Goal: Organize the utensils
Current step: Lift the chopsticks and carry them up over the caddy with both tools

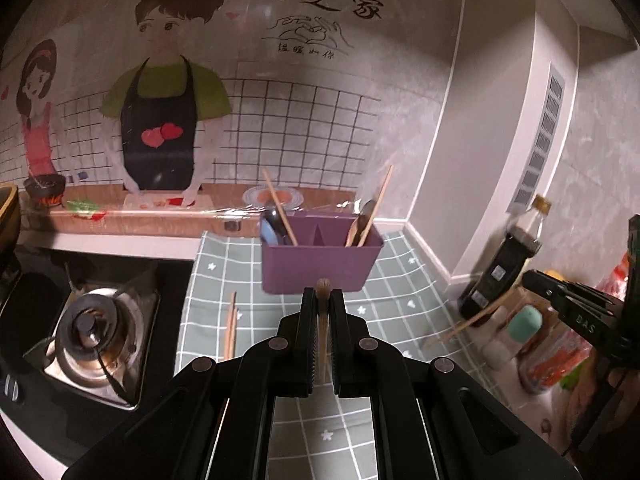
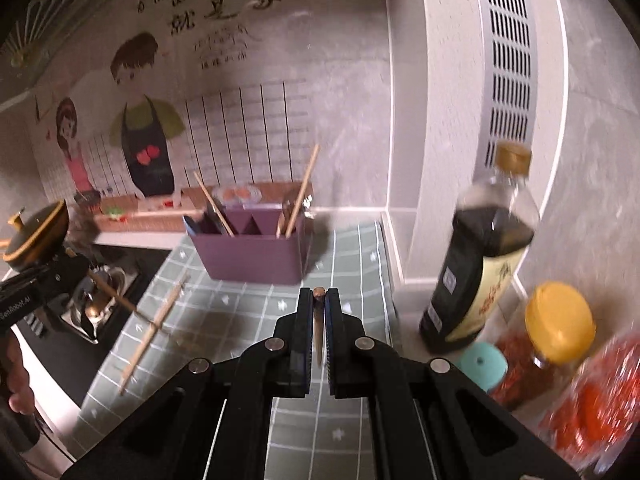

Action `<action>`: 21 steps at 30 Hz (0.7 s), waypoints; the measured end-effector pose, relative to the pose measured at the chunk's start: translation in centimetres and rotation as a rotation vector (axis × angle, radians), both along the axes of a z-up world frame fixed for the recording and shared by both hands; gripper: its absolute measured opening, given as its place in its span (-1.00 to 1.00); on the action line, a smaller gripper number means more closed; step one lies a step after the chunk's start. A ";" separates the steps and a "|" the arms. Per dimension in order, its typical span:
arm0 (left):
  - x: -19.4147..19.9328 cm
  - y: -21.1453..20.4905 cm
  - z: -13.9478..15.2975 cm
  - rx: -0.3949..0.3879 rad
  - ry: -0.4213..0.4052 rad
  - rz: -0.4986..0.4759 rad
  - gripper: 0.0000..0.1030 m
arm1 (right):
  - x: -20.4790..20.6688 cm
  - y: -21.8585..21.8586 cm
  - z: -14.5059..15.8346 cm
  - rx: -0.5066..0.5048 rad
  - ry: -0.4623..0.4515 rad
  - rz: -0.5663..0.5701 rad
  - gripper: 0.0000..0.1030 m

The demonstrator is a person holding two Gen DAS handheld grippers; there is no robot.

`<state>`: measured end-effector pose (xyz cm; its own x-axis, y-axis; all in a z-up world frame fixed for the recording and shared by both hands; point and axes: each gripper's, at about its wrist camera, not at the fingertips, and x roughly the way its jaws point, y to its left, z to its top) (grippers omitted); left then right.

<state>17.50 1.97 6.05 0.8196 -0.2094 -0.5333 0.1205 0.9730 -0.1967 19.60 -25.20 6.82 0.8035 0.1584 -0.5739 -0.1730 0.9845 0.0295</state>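
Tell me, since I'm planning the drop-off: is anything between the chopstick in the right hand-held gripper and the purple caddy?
Nothing visible does. The right hand-held gripper holds its chopstick above bare checked mat, with the purple caddy straight ahead.

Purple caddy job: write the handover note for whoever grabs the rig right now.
Left gripper: jaws shut on a wooden utensil, facing the purple caddy.
Right gripper: jaws shut on a chopstick, also facing the caddy.
Done: the caddy's left section holds one chopstick and a dark utensil; the right holds wooden utensils.
Left: drop both held pieces in, then collect the loose chopsticks on the green checked mat.
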 end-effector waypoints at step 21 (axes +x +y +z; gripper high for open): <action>7.6 1.9 16.8 -0.034 -0.162 -0.118 -0.89 | 4.2 6.2 19.6 -0.043 -0.217 0.153 -0.89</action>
<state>25.06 3.83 22.84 0.8629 -0.3251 -0.3870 0.2666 0.9432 -0.1980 23.85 -18.96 26.45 0.8770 0.2669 -0.3996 -0.3177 0.9459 -0.0654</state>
